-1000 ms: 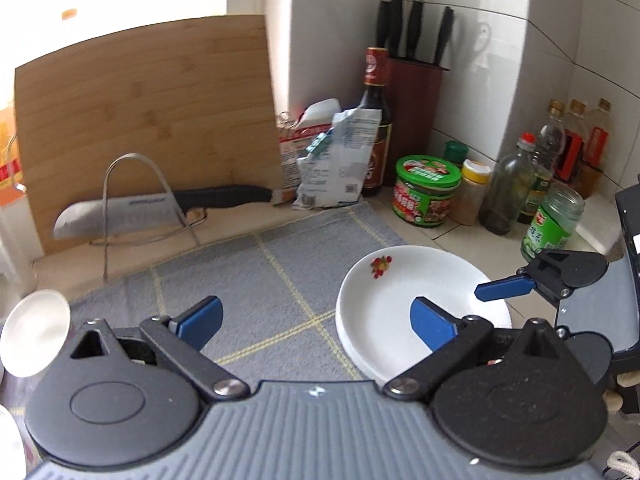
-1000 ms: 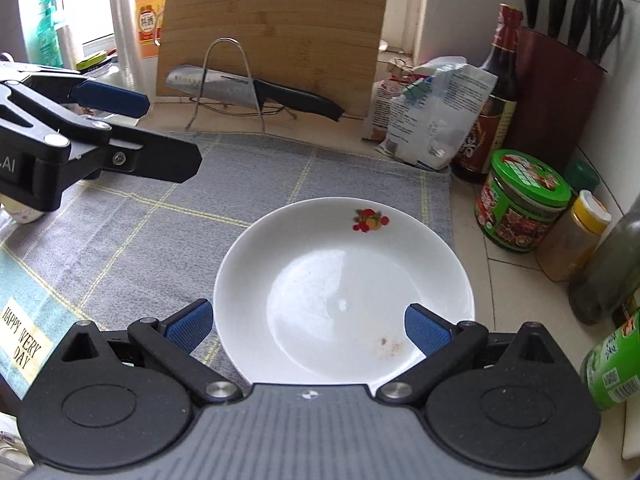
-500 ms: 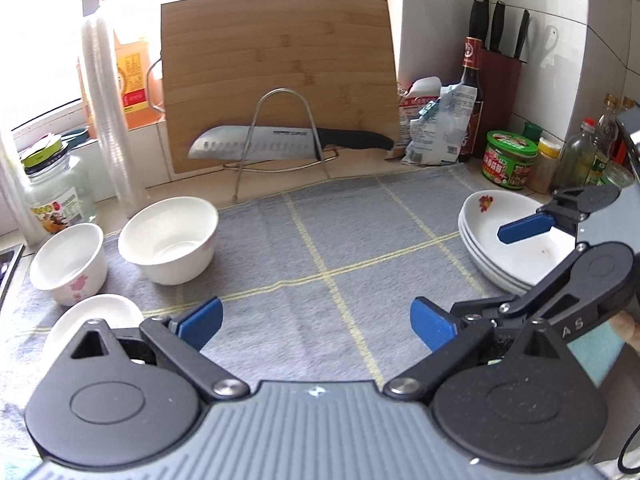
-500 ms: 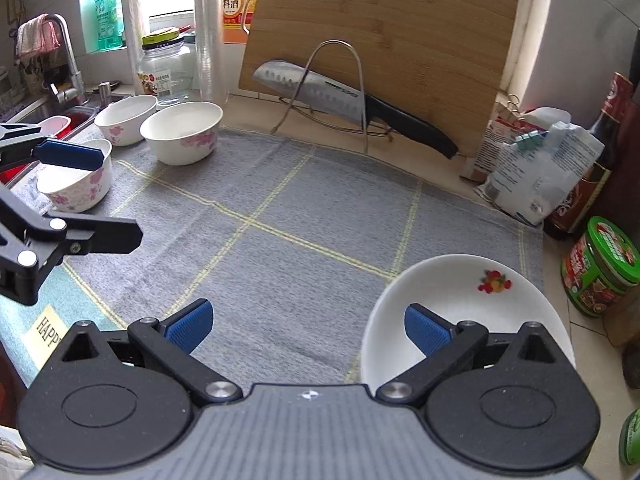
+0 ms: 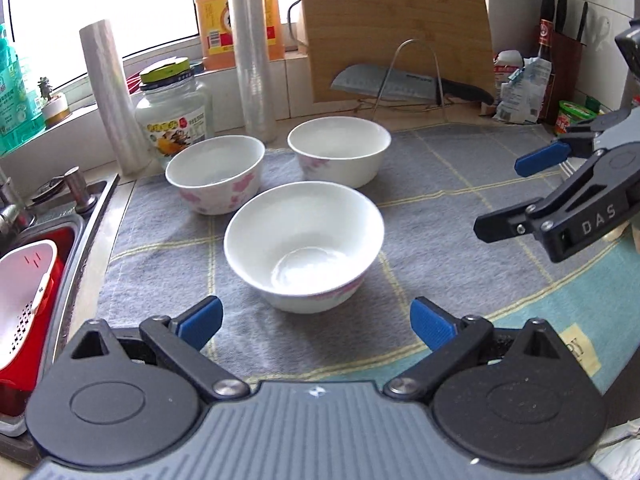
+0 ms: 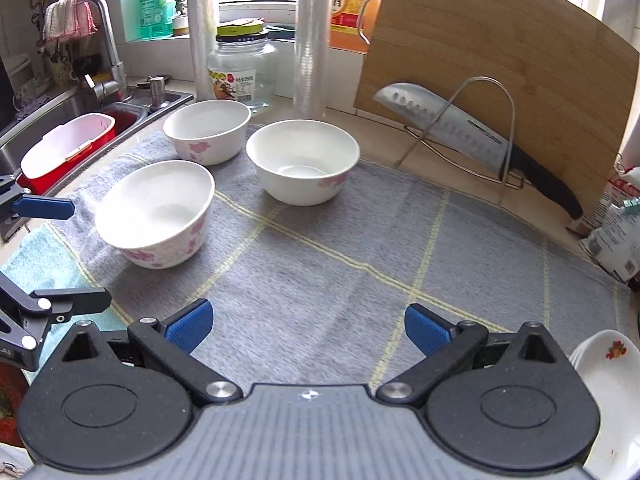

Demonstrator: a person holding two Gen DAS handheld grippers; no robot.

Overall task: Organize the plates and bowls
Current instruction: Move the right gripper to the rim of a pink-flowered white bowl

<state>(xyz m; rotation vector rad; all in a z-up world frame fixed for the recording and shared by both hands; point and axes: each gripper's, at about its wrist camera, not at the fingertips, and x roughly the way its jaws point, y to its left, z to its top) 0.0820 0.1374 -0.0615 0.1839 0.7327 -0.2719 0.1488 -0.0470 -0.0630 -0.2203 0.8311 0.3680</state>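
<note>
Three white bowls with pink flowers stand on the grey mat. The nearest bowl (image 5: 302, 246) (image 6: 156, 212) sits just ahead of my left gripper (image 5: 316, 322), which is open and empty. Behind it stand the left bowl (image 5: 216, 178) (image 6: 206, 130) and the right bowl (image 5: 339, 150) (image 6: 303, 160). My right gripper (image 6: 306, 326) is open over bare mat, empty; it also shows at the right of the left wrist view as the right gripper (image 5: 540, 188). A stack of white plates (image 6: 612, 392) lies at the lower right edge.
A sink (image 5: 48, 232) with a red and white basket (image 6: 68, 144) lies left of the grey mat (image 6: 360, 248). A glass jar (image 5: 174, 104), plastic rolls (image 5: 252, 48), a cutting board (image 6: 500, 60), a knife on a wire rack (image 6: 460, 128) and food packets (image 6: 620, 232) line the back.
Both grippers have swung left, away from the plate stack. The three bowls have come into full view, and the nearest one now sits right ahead of my left gripper.
</note>
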